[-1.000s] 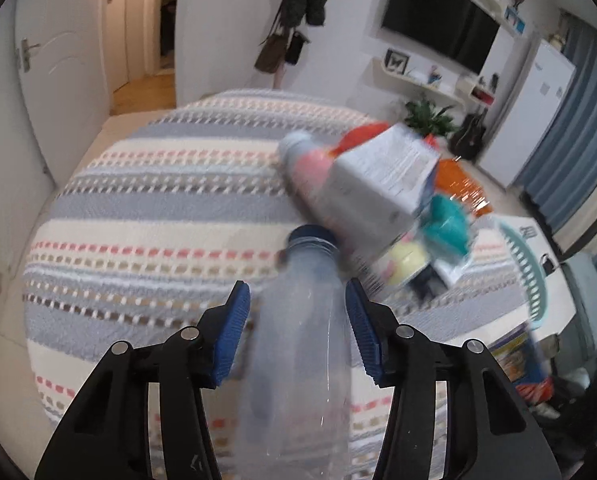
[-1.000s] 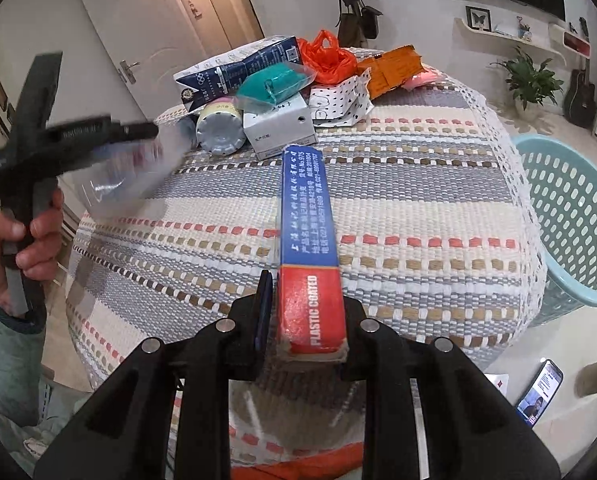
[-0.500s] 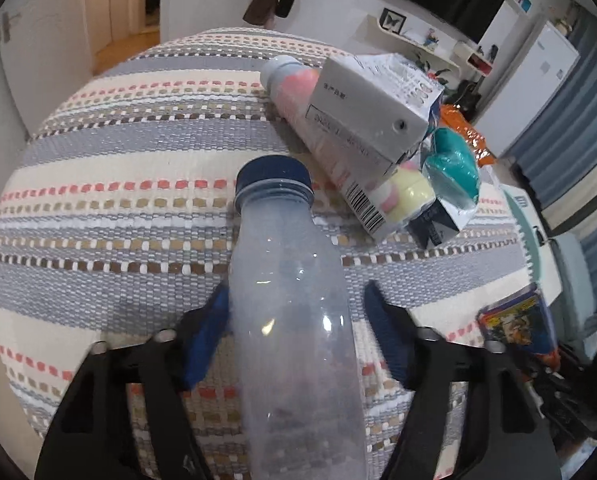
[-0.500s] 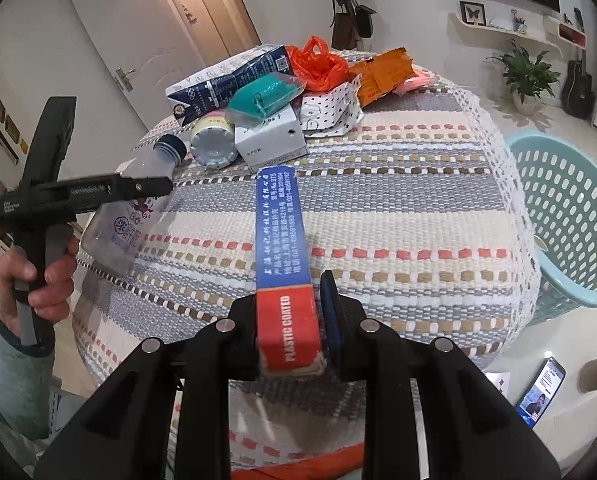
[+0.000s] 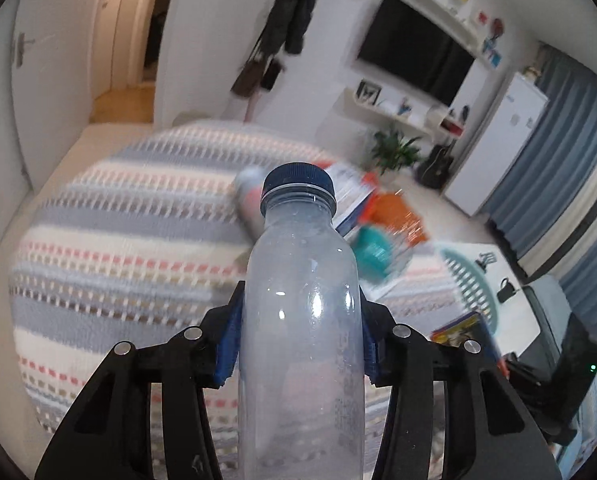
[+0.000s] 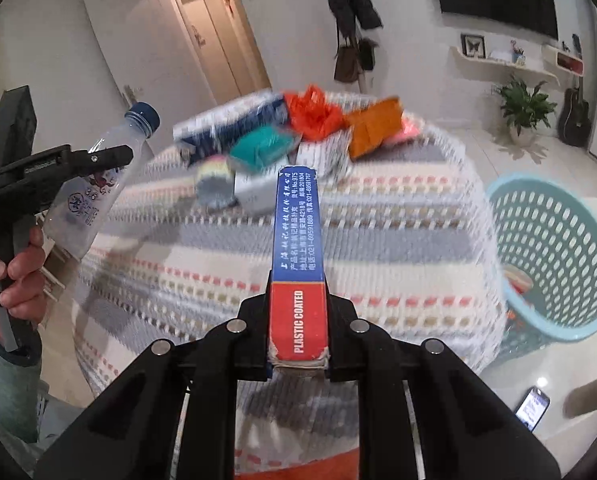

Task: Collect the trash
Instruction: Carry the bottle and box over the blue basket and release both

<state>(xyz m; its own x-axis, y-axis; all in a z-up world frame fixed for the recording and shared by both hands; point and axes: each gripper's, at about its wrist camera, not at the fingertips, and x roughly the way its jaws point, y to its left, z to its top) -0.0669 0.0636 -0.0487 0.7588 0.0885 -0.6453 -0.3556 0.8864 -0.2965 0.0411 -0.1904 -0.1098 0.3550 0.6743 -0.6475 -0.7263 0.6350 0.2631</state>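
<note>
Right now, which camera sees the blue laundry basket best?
The right wrist view: the basket shows nearly whole beside the table, rim and holes clear. The left wrist view catches only a blurred sliver of rim.

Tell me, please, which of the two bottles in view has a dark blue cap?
The clear plastic bottle clamped in the left hand-held gripper has it. The pink bottle lying on the striped table has a pale cap.

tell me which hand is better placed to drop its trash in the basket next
Right, probably. The right gripper, shut on the box, has the teal basket close on its right. The left gripper holds the bottle at the table's far side.
</note>
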